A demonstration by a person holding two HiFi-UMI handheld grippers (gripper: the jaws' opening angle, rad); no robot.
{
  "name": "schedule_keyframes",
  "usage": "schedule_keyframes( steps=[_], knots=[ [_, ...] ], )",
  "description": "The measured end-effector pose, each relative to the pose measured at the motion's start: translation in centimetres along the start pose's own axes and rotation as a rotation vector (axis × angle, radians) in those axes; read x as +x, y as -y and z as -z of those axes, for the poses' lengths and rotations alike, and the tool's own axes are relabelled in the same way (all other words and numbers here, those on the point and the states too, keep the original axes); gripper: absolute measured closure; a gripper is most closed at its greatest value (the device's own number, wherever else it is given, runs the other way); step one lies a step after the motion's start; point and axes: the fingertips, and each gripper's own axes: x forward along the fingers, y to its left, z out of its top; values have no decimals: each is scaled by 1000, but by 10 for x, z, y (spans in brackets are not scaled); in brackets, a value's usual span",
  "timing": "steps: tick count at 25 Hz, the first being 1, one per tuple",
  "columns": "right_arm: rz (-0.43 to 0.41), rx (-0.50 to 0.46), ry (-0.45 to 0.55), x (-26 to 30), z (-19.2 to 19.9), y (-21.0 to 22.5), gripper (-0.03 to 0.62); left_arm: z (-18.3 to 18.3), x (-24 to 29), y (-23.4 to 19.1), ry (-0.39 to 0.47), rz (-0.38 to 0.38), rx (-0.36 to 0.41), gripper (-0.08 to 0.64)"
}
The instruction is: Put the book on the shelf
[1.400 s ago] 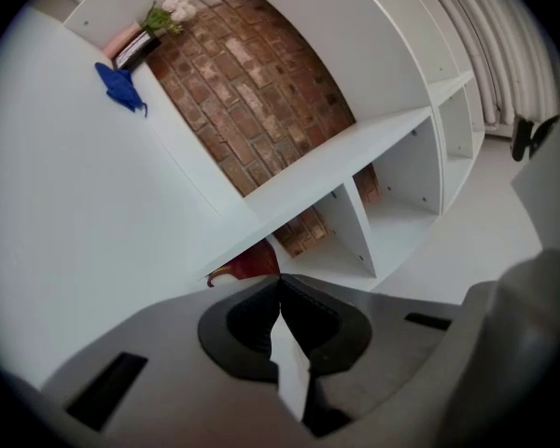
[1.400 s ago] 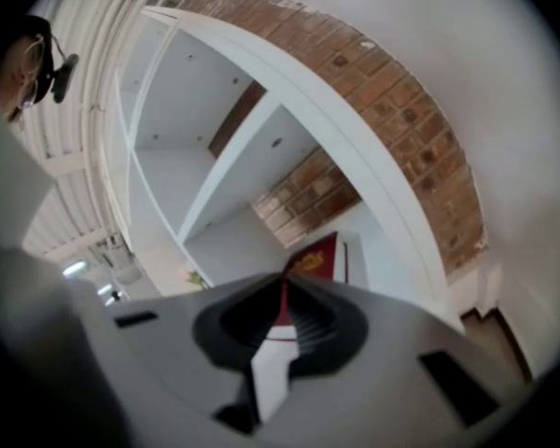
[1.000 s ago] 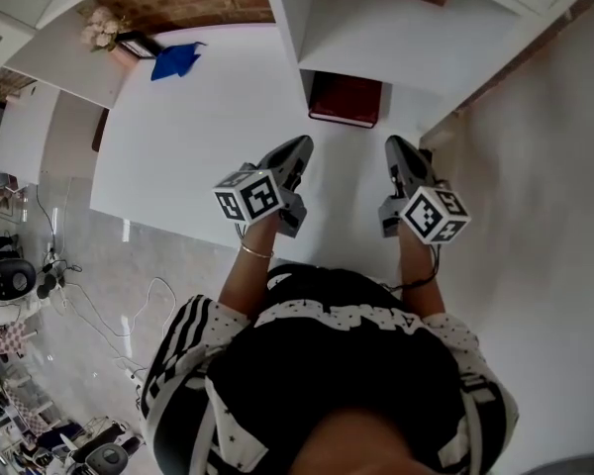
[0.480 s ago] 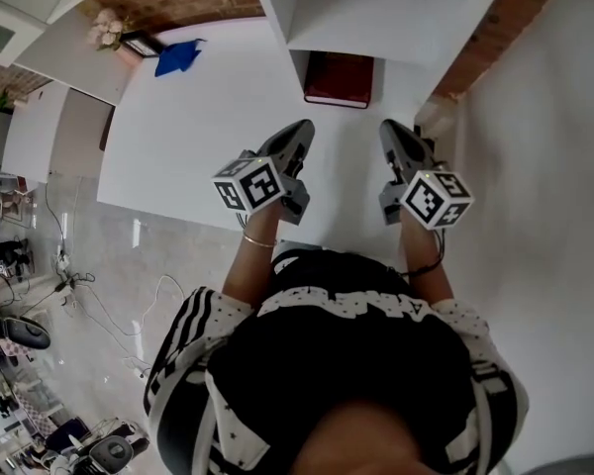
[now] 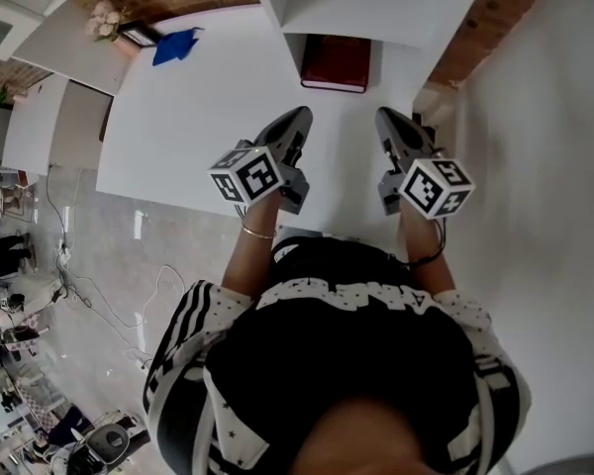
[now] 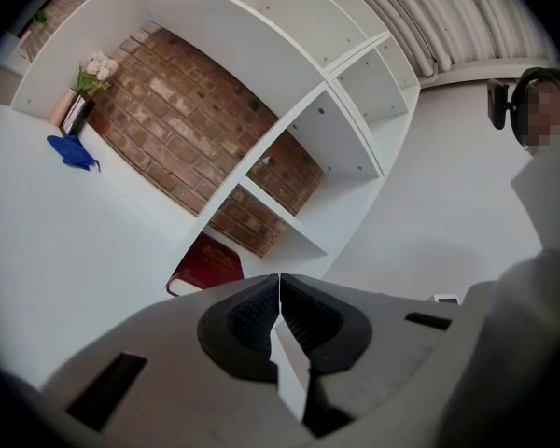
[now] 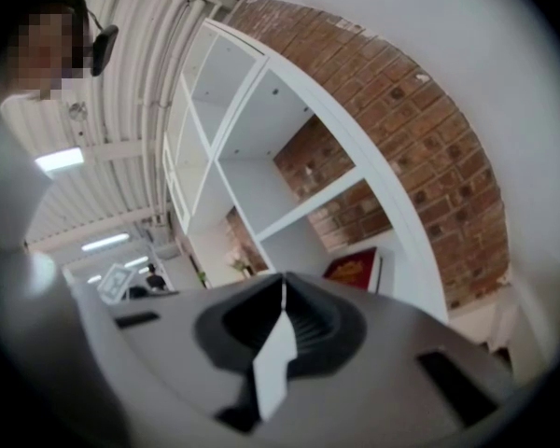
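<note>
The book (image 5: 336, 63) lies flat in the shelf's (image 5: 376, 8) lowest bay, close to its left divider, while the left gripper (image 5: 299, 119) and right gripper (image 5: 386, 119), both closed and empty, hover apart over bare table (image 5: 193, 117).

I hold my left gripper (image 5: 301, 117) and right gripper (image 5: 382, 119) side by side ahead of my chest, both roughly level, their tips angled slightly toward each other. Both pairs of jaws are pressed together, with nothing between them. My bare forearms reach forward, a bangle (image 5: 256, 234) on the left wrist.
</note>
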Motion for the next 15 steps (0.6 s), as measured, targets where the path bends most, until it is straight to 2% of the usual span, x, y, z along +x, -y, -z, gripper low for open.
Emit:
schedule_keyframes(
  steps=[15],
  knots=[
    [-21, 4, -15, 5, 2, -2, 560, -2, -3, -1, 11, -16, -5, 522]
  ],
)
